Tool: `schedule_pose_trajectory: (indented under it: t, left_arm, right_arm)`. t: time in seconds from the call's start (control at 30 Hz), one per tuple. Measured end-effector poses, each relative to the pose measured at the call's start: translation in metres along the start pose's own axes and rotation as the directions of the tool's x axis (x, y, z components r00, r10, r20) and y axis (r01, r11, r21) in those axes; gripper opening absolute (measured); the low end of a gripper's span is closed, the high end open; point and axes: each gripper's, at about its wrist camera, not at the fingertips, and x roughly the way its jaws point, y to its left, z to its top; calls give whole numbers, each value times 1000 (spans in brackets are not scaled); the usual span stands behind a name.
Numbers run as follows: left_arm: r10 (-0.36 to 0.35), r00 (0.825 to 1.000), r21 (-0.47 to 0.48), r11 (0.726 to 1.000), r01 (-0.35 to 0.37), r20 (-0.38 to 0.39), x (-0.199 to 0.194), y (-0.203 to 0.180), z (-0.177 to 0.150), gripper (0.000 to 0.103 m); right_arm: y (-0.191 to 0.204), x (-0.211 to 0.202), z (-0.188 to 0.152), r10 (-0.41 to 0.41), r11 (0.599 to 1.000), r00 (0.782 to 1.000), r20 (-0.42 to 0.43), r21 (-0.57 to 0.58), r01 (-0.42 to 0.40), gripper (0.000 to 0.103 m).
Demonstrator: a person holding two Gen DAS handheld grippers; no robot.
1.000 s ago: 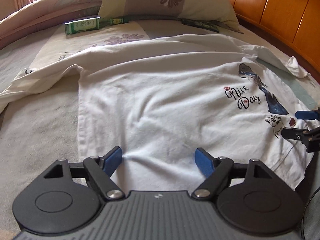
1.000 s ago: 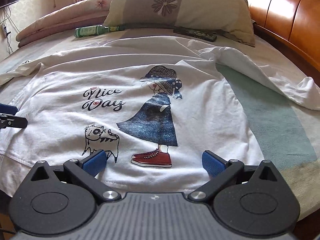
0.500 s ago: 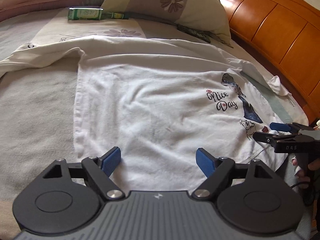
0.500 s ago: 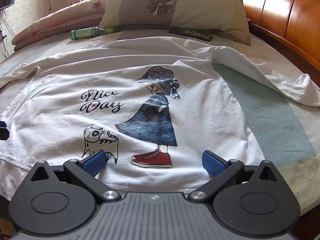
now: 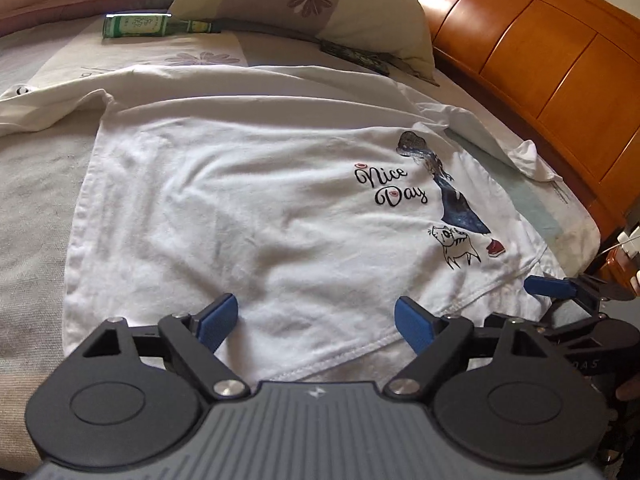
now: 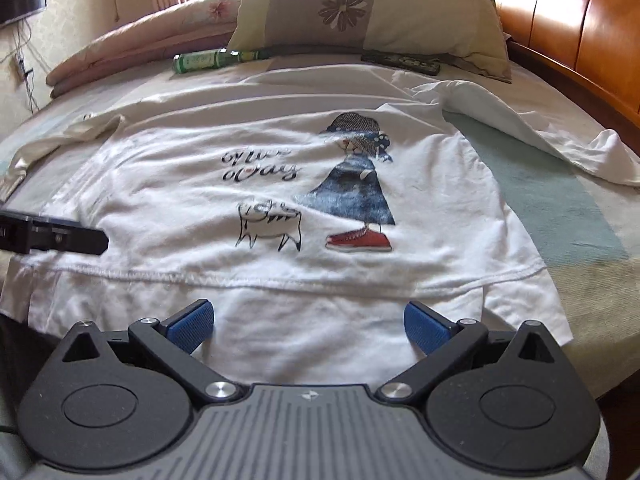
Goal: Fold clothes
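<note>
A white long-sleeved shirt (image 5: 248, 208) (image 6: 280, 140) lies spread flat on the bed, print side up, with a "Nice Day" text, a girl and a cat on it. Its sleeves stretch out to both sides. My left gripper (image 5: 316, 320) hovers open over the shirt's bottom hem near the left part, with nothing between its blue pads. My right gripper (image 6: 308, 326) is open over the hem (image 6: 280, 280) at the bed's front edge, below the print. One finger of the right gripper (image 5: 548, 286) shows in the left wrist view; a dark finger (image 6: 60, 236) of the left one shows in the right wrist view.
A green bottle (image 5: 152, 26) (image 6: 216, 58) and a dark remote (image 6: 400, 63) lie near a flowered pillow (image 6: 368, 12) at the head of the bed. A wooden headboard (image 5: 540, 48) runs along the right. A folded pink quilt (image 6: 132, 52) lies at the back left.
Both grippers have drawn back toward the bed's front edge, so the shirt's hem now shows in front of each. Both stay open; the shirt has not moved.
</note>
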Motion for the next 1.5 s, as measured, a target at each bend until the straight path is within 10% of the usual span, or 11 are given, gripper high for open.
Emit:
schedule_pose_trajectory:
  t: [0.2,0.37,0.77,1.07,1.5]
  left_arm:
    - [-1,1000,84,996,0,11,-7,-10,13,86]
    - [-74,997,177,982,68,29,8,-23,40,86]
    - [-182,983,370,914,164,14,54,-22,47,89]
    - [-167,985,376,916,139,43,58,-12,44,94]
    - [-135,989,372,922,103,60,57,-16,42,94]
  right_arm:
    - [-48,-27,9,63,978,996,56,197,-73,103]
    - [-106,-39,25,85,880,989,119,456,-130,103]
    - [-109,-7,43,-83,915,995,-55,392,98,101]
    - [-102,-21,63,-69,926,997,38,374,50,100]
    - [-107,-46,0,93,755,983,161,632,-175,85]
